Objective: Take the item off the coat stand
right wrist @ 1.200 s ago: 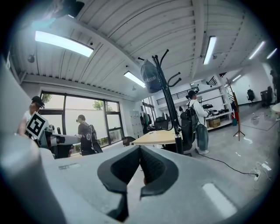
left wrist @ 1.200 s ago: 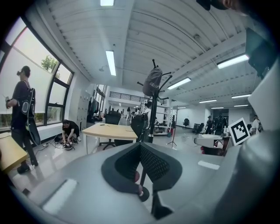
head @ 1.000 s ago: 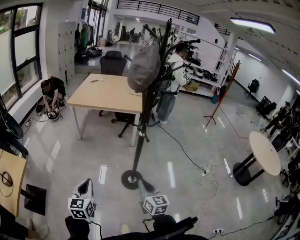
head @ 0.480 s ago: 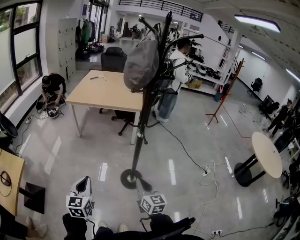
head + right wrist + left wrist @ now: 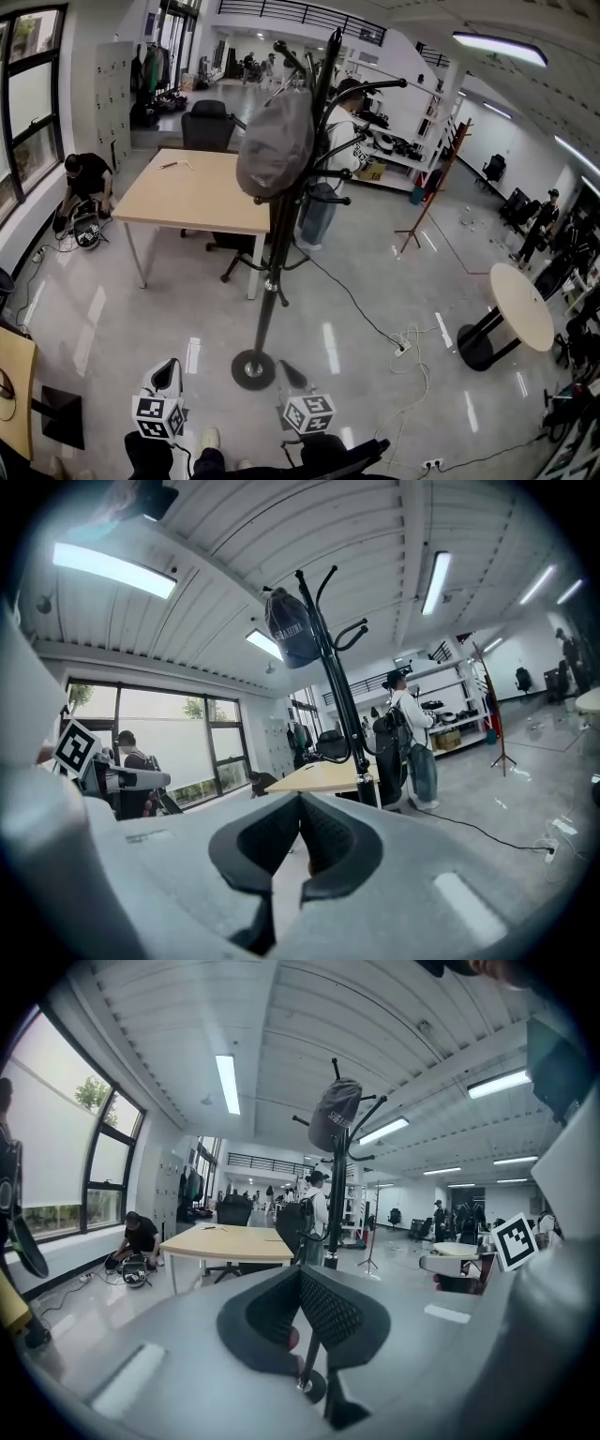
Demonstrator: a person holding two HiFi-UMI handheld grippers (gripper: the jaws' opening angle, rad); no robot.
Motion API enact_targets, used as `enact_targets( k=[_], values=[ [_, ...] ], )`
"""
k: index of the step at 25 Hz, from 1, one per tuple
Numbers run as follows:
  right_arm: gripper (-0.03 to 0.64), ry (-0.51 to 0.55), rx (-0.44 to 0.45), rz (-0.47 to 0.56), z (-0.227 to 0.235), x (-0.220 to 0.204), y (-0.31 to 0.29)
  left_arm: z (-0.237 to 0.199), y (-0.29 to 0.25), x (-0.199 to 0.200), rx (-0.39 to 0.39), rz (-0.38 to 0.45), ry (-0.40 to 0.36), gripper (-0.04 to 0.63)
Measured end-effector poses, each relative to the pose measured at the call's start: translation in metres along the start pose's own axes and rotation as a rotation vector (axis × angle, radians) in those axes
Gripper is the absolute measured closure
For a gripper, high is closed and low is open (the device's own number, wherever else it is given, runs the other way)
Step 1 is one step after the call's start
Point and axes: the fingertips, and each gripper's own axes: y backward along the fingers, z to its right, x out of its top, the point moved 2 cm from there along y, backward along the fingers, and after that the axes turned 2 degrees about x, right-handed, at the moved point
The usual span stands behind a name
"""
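a grey cap (image 5: 275,145) is hung on an upper hook at the left side of a black coat stand (image 5: 274,272), near the top of its pole. the stand's round base is set on the glossy floor (image 5: 112,319), just ahead of both tools. the left gripper (image 5: 168,370) and the right gripper (image 5: 291,375) are held low at the near edge of the head view, well below the cap and apart from the stand. both are clenched, tips together, with nothing caught between them.

in the left gripper view the cap (image 5: 335,1115) is seen high above the closed tips (image 5: 301,1274). in the right gripper view it (image 5: 289,628) is seen up and slightly left of the pole (image 5: 342,714).

behind the stand, a wooden table (image 5: 187,192) is placed with small items near its far left corner. a black office chair (image 5: 208,122) is set beyond it. a standing person (image 5: 339,155) is partly hidden by the stand's arms. another person (image 5: 82,183) is crouched by the window wall. a cable (image 5: 356,305) is trailed across the floor to the right, and a round table (image 5: 525,305) is found farther right.
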Motion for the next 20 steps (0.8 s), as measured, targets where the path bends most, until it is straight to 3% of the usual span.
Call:
enact_targets(
  k=[11,20],
  values=[
    [0.615,0.043,-0.070,0.084,0.001,0.052,-0.040,-0.031,-0.056,0.034,-0.098,0.027,-0.011,0.594],
    [0.615,0.131,-0.090,0.214,-0.011,0.125,-0.066,-0.057,-0.082,0.048,-0.142,0.031,-0.007,0.594]
  ],
)
